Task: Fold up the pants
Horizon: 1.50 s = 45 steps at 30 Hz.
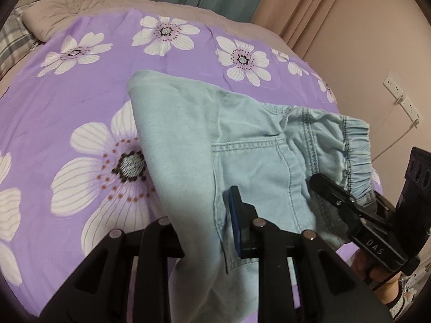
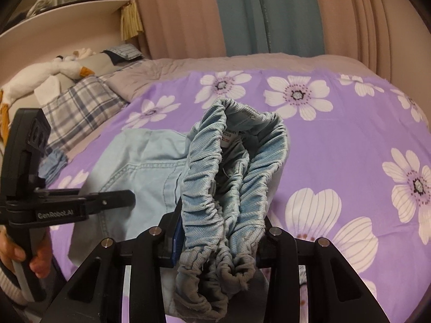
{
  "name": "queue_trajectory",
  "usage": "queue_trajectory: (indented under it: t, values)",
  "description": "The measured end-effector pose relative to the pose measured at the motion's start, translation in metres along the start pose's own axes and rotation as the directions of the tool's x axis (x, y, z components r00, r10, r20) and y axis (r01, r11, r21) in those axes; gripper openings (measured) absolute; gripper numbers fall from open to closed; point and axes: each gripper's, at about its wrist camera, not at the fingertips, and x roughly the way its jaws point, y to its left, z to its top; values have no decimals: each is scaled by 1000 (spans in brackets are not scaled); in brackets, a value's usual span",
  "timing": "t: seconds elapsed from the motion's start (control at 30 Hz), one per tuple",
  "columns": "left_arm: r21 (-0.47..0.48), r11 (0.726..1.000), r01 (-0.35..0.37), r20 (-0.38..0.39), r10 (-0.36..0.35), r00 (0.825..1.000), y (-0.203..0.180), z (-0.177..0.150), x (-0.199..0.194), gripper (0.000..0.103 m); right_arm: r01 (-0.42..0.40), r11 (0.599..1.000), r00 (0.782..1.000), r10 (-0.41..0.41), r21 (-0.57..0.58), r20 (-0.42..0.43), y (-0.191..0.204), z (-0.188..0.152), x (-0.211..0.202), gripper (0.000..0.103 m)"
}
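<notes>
Clamping the pants [image 2: 215, 188], both grippers hold them above the bedsheet [image 2: 336, 140].

Both grippers matte black plastic, silver screw heads on linkage arms. Left gripper [image 2: 118, 202] marked "GenRobot.AI", blue jaw pad; right gripper [image 1: 331, 191] marked "DAS". Bare-skinned hand [image 2: 24, 255], white knit cuff.

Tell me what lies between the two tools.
Only the light-blue pants: the back pocket spans the stretch from left tool to right tool, in the left wrist view.
</notes>
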Motion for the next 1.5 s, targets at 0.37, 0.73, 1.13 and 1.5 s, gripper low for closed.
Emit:
queue_trajectory:
  t: [0.37, 0.73, 1.13, 1.5]
  values:
    - [-37, 999, 0, 46, 2, 999, 9, -29, -53, 21, -41, 998, 999, 41, -40, 13, 32, -11, -27, 40]
    - [-56, 998, -2, 133, 10, 991, 13, -40, -100, 21, -52, 990, 995, 62, -132, 73, 68, -12, -56, 40]
    - [-70, 997, -26, 190, 39, 981, 13, -46, -125, 21, -75, 981, 987, 98, -181, 126, 78, -7, -67, 40]
    - [-69, 997, -27, 210, 41, 977, 14, -46, -131, 22, -77, 980, 986, 102, -181, 133, 80, -7, -72, 40]
